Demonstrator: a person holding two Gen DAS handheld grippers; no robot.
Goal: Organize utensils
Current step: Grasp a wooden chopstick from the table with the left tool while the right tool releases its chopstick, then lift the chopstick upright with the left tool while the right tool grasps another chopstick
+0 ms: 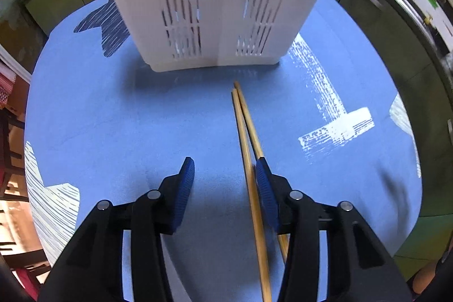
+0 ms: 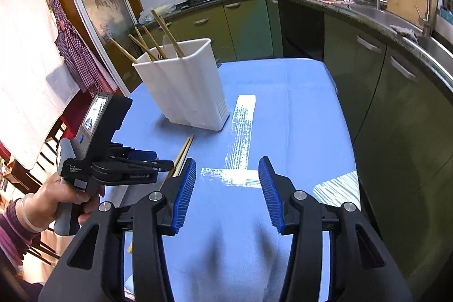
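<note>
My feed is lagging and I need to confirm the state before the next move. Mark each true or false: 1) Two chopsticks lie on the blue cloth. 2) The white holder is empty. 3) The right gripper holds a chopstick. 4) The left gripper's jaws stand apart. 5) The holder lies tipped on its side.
1) True: a pair of chopsticks lies on the blue tablecloth, in front of the white utensil holder.
2) False: several chopsticks already stand in it.
3) False: the right gripper is open, with nothing between its pads.
4) True: the left gripper is open; one loose chopstick runs between its jaws by the right pad, unclamped.
5) False: the holder stands upright.
</note>
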